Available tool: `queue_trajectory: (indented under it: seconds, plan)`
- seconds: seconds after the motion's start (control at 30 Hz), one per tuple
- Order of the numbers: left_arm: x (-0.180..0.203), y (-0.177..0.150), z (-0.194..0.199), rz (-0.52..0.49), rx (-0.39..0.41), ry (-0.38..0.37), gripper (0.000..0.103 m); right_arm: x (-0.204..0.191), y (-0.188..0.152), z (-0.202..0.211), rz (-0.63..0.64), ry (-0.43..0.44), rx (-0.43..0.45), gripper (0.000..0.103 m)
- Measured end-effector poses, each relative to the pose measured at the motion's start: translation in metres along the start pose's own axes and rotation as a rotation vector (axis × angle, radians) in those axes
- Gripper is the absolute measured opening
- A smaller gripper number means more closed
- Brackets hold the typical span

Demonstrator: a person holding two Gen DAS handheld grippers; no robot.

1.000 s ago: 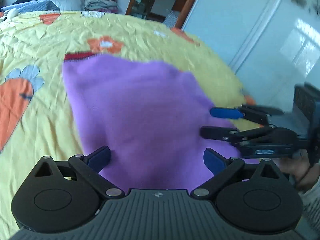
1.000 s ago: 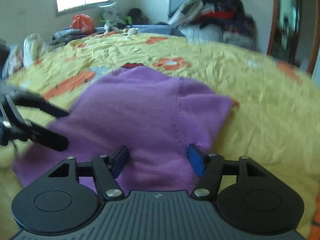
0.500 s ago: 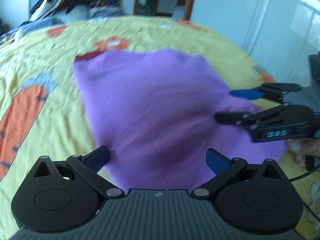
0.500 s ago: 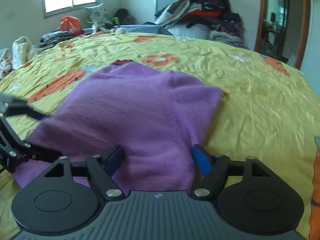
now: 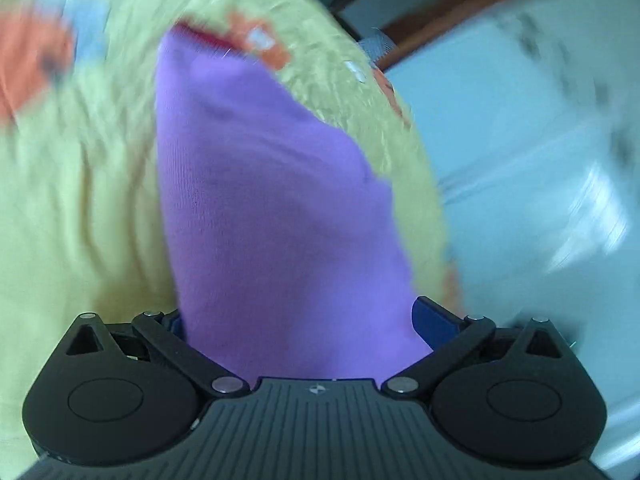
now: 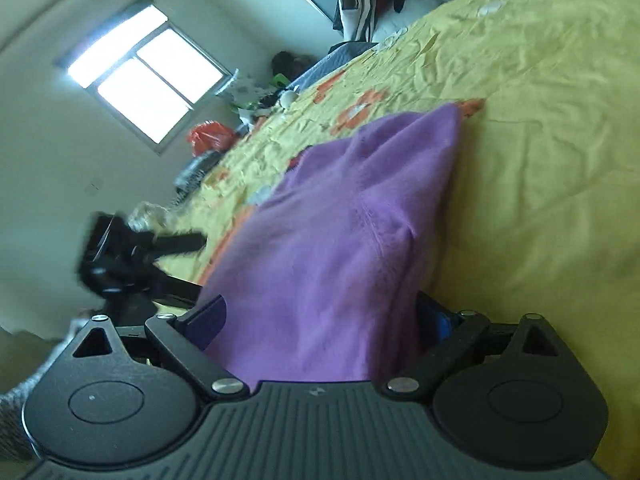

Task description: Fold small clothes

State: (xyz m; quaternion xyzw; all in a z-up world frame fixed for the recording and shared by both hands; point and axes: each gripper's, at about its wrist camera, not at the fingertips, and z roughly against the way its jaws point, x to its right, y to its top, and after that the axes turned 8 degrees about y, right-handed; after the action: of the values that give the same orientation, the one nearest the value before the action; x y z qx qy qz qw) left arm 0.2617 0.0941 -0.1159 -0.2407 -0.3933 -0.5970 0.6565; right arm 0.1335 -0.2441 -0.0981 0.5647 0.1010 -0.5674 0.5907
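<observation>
The purple garment (image 6: 340,240) is lying on the yellow bedsheet (image 6: 540,140), its near edge lifted off the sheet and running up between the jaws of both grippers. The left gripper (image 5: 298,320) is framing the cloth, its blue pads well apart on either side of it; whether they are pinching it cannot be told through the motion blur. The right gripper (image 6: 320,320) is tilted sideways, the cloth filling its gap likewise, grasp unclear. The window (image 6: 144,92) is sitting far beyond the garment, past the bed.
</observation>
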Motion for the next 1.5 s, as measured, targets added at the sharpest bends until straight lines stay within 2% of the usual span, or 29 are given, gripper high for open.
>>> queue_trajectory:
  seconds: [0.07,0.13,0.17,0.2,0.23,0.37,0.5,0.53,0.6,0.63,0.67,0.7,0.73,0.8,0.83,0.87,0.9,0.93,0.97,1.0,1.07,1.1,1.17,1.2,1.27,1.33,1.43,1.47,1.5]
  plan:
    - [-0.005,0.008,-0.003,0.076,-0.014,-0.034,0.103,0.003,0.011,-0.011,-0.045,0.042,-0.027,0.098]
    - [0.01,0.001,-0.009,-0.059,-0.043,0.017,0.095,0.0,0.014,-0.022,-0.064,0.036,-0.034,0.092]
    - [0.019,-0.003,-0.011,-0.13,-0.059,0.054,0.088,-0.006,0.011,-0.032,-0.052,0.002,-0.055,0.052]
    - [0.024,-0.004,-0.013,-0.159,-0.086,0.115,0.056,-0.013,0.007,-0.042,-0.023,-0.072,-0.083,0.026]
    - [0.027,-0.002,-0.013,-0.182,-0.109,0.201,0.028,-0.021,0.004,-0.047,0.009,-0.11,-0.085,0.025]
    - [0.047,0.001,0.007,-0.352,-0.083,0.313,0.025,-0.06,-0.001,-0.048,0.061,-0.099,-0.022,0.024]
    - [0.059,-0.009,0.041,-0.404,-0.065,0.319,0.025,-0.103,-0.011,-0.048,0.112,-0.1,-0.002,0.025]
    - [0.053,-0.013,0.048,-0.39,-0.071,0.307,0.027,-0.105,-0.016,-0.047,0.108,-0.134,-0.011,0.03]
    - [0.034,-0.023,0.053,-0.343,-0.095,0.312,0.027,-0.091,-0.03,-0.046,0.037,-0.183,-0.084,0.054]
    - [0.027,-0.03,0.054,-0.335,-0.101,0.332,0.027,-0.084,-0.04,-0.044,-0.003,-0.196,-0.12,0.082]
    - [0.016,-0.036,0.055,-0.316,-0.112,0.337,0.033,-0.081,-0.049,-0.037,-0.01,-0.184,-0.118,0.087]
    - [0.005,-0.043,0.058,-0.292,-0.111,0.309,0.044,-0.081,-0.052,-0.027,-0.01,-0.165,-0.08,0.088]
    - [-0.002,-0.048,0.065,-0.287,-0.089,0.279,0.05,-0.079,-0.053,-0.018,-0.027,-0.165,-0.045,0.089]
    - [-0.006,-0.053,0.075,-0.28,-0.037,0.287,0.053,-0.072,-0.046,-0.008,-0.027,-0.199,0.032,0.089]
    - [-0.006,-0.054,0.079,-0.273,-0.011,0.293,0.06,-0.07,-0.041,-0.006,-0.008,-0.209,0.063,0.089]
    - [-0.004,-0.056,0.084,-0.283,0.023,0.292,0.062,-0.069,-0.036,-0.008,0.012,-0.227,0.08,0.082]
    - [-0.001,-0.059,0.089,-0.307,0.071,0.319,0.061,-0.076,-0.033,-0.012,0.071,-0.277,0.082,0.068]
    - [0.002,-0.06,0.091,-0.333,0.116,0.368,0.059,-0.09,-0.035,-0.018,0.166,-0.317,0.067,0.03]
    - [0.005,-0.062,0.091,-0.366,0.144,0.421,0.059,-0.103,-0.038,-0.026,0.248,-0.341,0.049,0.02]
    - [0.005,-0.062,0.089,-0.395,0.165,0.463,0.064,-0.116,-0.042,-0.035,0.326,-0.37,0.031,0.02]
    - [0.004,-0.066,0.089,-0.409,0.196,0.505,0.064,-0.127,-0.057,-0.067,0.513,-0.525,-0.078,0.02]
    - [0.008,-0.072,0.092,-0.435,0.207,0.528,0.064,-0.124,-0.064,-0.072,0.572,-0.56,-0.096,0.02]
    - [0.022,-0.09,0.108,-0.492,0.263,0.571,0.057,-0.127,-0.056,-0.057,0.52,-0.567,-0.045,0.029]
    - [0.028,-0.103,0.119,-0.511,0.3,0.564,0.061,-0.133,-0.058,-0.046,0.526,-0.586,-0.002,0.029]
    - [0.035,-0.125,0.138,-0.504,0.342,0.484,0.075,-0.147,-0.066,-0.027,0.515,-0.61,0.054,0.029]
    - [0.042,-0.148,0.137,-0.528,0.33,0.435,0.078,-0.161,-0.091,-0.011,0.531,-0.529,0.052,0.029]
    - [0.042,-0.18,0.127,-0.565,0.285,0.416,0.079,-0.184,-0.139,-0.01,0.598,-0.443,-0.046,0.029]
    - [0.039,-0.187,0.12,-0.577,0.261,0.412,0.079,-0.185,-0.154,-0.016,0.625,-0.48,-0.091,0.028]
    - [0.034,-0.193,0.112,-0.574,0.247,0.428,0.08,-0.18,-0.167,-0.022,0.671,-0.573,-0.137,0.027]
